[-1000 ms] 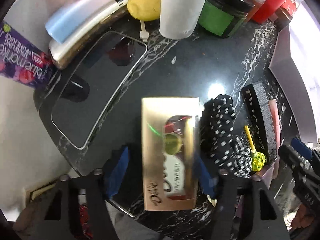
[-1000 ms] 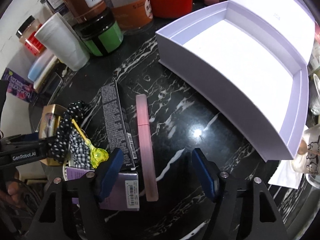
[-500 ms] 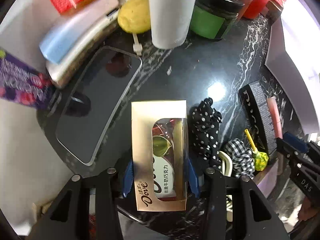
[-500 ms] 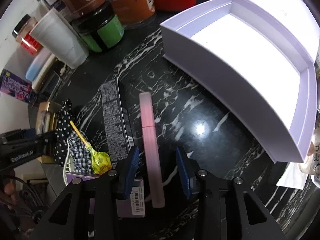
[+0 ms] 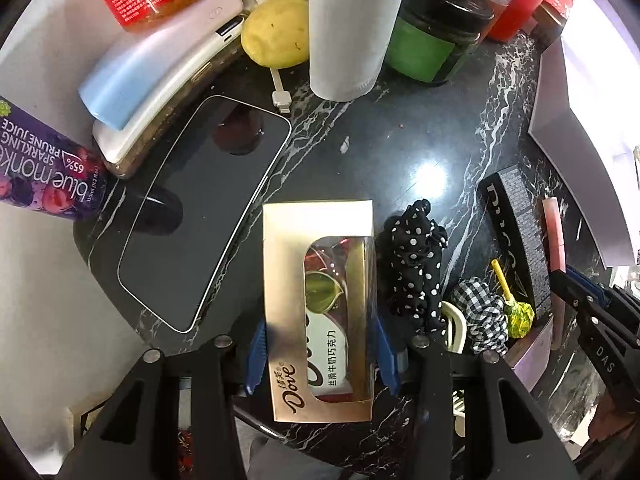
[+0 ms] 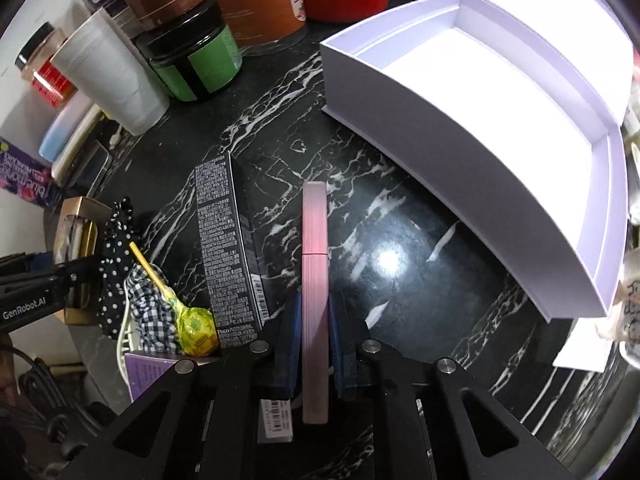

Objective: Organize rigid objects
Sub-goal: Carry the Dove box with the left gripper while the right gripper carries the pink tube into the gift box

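Observation:
My left gripper (image 5: 318, 350) is shut on a gold Dove chocolate box (image 5: 318, 280), its blue pads against the box's two long sides. The box also shows at the left edge of the right wrist view (image 6: 76, 232). My right gripper (image 6: 314, 328) is shut on a slim pink tube (image 6: 315, 264) that points away from me over the black marble table (image 6: 400, 300). A long black carton (image 6: 226, 248) lies just left of the tube. An open white box (image 6: 500, 128) stands to the right, with nothing in it.
Polka-dot and checked scrunchies (image 5: 416, 264), a yellow lollipop (image 6: 192, 324) and a purple box (image 6: 148, 372) lie between the grippers. A phone (image 5: 208, 216), power banks (image 5: 160, 92), lemon (image 5: 276, 32), white cup (image 5: 352, 28), green jar (image 6: 200, 56) and bottles crowd the back.
Both grippers have closed: the left on the Dove box, the right on the pink tube. Both moved forward slightly onto their objects.

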Motion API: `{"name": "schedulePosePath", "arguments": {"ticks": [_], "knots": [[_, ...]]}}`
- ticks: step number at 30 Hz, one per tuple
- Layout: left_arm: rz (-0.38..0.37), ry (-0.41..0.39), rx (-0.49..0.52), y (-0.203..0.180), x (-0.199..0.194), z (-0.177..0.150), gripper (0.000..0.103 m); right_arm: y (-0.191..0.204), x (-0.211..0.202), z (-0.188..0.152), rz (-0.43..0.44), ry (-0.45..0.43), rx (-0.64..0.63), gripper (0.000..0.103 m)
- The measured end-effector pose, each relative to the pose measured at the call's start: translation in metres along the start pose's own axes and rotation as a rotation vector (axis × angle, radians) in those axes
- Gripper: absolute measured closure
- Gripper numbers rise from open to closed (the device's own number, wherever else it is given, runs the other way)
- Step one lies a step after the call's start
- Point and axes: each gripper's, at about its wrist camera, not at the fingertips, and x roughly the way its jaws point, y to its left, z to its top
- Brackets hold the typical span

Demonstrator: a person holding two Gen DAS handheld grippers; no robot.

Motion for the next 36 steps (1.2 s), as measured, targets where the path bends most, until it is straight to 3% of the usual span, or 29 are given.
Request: {"name": "schedulePosePath", "arguments": {"ticks": [11, 36], "knots": [[-0.013, -0.034, 0.039, -0.027, -0.04, 0.004, 0.058, -0.017, -0.034, -0.007, 0.022, -0.047, 0.013, 0.089], [-0.061, -0.129, 0.299, -0.106, -0.09, 0.02, 0.058, -0.048, -0.102, -0.037, 0.029, -0.168, 0.142, 0.089]]}}
